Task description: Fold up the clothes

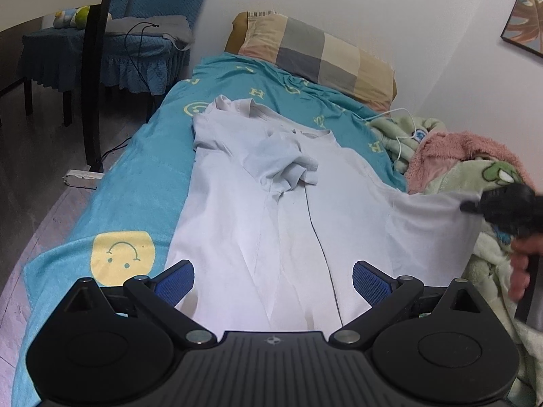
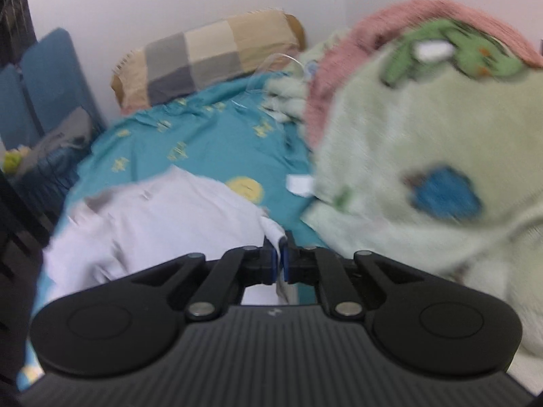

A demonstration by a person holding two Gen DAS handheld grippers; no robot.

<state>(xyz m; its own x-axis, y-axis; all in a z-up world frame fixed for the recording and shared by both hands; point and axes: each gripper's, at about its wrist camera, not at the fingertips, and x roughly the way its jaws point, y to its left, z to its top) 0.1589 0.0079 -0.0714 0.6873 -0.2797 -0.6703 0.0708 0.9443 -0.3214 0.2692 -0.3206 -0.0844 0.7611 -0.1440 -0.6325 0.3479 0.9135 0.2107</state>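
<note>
A pale lilac T-shirt (image 1: 271,210) lies spread on the teal bedsheet (image 1: 135,183), one sleeve bunched up near its middle. My left gripper (image 1: 273,281) hovers over the shirt's lower part, open, with nothing between its blue pads. In the left wrist view the right gripper (image 1: 475,205) holds the shirt's right edge, pulled taut toward the blankets. The blurred right wrist view shows my right gripper (image 2: 281,259) shut on a corner of the T-shirt (image 2: 152,217), the cloth pinched between the blue pads.
A checked pillow (image 1: 322,54) lies at the bed's head against the white wall. Green and pink fleece blankets (image 1: 468,162) are heaped along the right side with a white cable. A blue-covered chair (image 1: 101,54), a dark post and a power strip (image 1: 81,178) stand left of the bed.
</note>
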